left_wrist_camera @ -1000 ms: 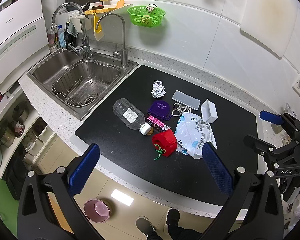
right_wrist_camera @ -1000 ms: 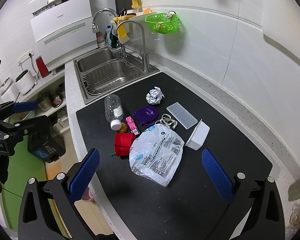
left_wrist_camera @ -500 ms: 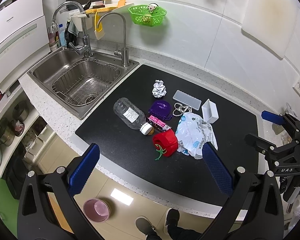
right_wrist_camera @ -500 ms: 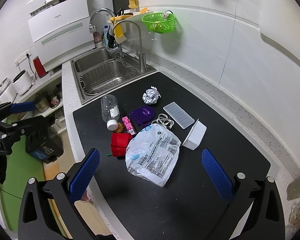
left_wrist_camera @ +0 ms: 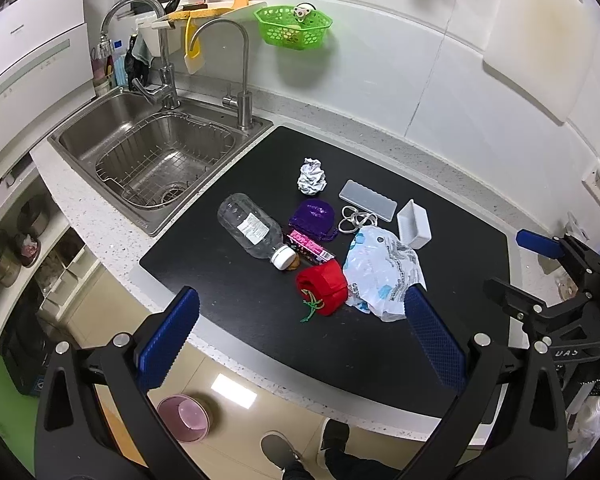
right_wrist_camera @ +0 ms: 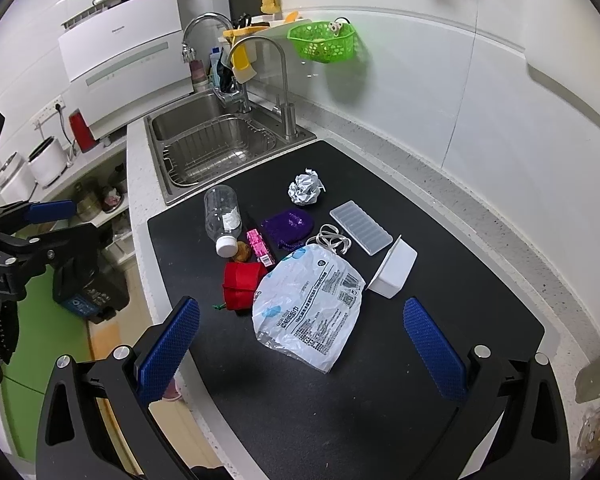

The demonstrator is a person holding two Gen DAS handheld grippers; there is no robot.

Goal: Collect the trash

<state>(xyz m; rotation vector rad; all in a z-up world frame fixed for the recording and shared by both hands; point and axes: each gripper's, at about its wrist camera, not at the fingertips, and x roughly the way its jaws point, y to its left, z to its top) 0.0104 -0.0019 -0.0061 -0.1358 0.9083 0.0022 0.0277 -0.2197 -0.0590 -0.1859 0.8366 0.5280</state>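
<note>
On the black mat (left_wrist_camera: 260, 332) (right_wrist_camera: 440, 300) lies a cluster of items: a clear plastic bottle (left_wrist_camera: 251, 229) (right_wrist_camera: 222, 218) on its side, a crumpled foil ball (left_wrist_camera: 311, 176) (right_wrist_camera: 305, 189), a purple pouch (left_wrist_camera: 313, 216) (right_wrist_camera: 288, 225), a pink wrapper (left_wrist_camera: 310, 245) (right_wrist_camera: 260, 246), a red pouch (left_wrist_camera: 323, 286) (right_wrist_camera: 242, 279) and a white plastic bag (left_wrist_camera: 382, 272) (right_wrist_camera: 312, 300). My left gripper (left_wrist_camera: 300, 344) hovers open above the mat's near edge. My right gripper (right_wrist_camera: 300, 352) hangs open over the bag. Both hold nothing.
A white box (left_wrist_camera: 414, 224) (right_wrist_camera: 394, 270), a translucent tray (left_wrist_camera: 367, 200) (right_wrist_camera: 360, 232) and rubber bands (right_wrist_camera: 332, 238) lie by the trash. A steel sink (left_wrist_camera: 152, 156) with faucets is left of the mat. A green basket (left_wrist_camera: 293, 26) hangs on the wall. A person's shoes (left_wrist_camera: 300, 446) stand below the counter.
Both views have shifted slightly; the right gripper has drifted a little nearer the bag. No object on the mat has moved.
</note>
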